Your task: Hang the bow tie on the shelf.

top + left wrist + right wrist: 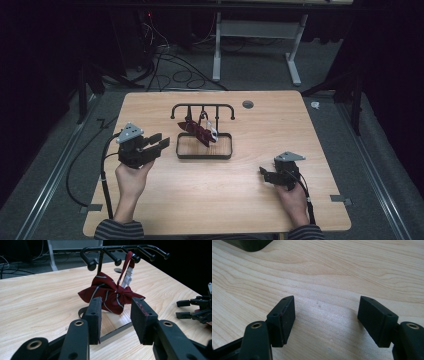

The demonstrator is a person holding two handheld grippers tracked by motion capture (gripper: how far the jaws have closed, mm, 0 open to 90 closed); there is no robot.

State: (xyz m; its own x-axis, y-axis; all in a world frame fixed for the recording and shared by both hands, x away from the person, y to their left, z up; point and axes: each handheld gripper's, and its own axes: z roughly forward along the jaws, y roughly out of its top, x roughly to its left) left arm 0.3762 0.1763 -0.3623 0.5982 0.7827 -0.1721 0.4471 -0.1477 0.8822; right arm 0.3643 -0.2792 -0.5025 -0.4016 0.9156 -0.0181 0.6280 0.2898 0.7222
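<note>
Tongs (116,322) before striped maroon bow tie (110,295)

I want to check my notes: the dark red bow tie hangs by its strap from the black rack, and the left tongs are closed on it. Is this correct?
Not quite. The bow tie does hang from the rack, but the left tongs are open, short of it, holding nothing, as the left gripper view shows.

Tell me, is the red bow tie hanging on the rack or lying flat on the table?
Hanging. Its strap loops over a peg of the black rack, and the bow tie dangles above the rack's base tray.
</note>
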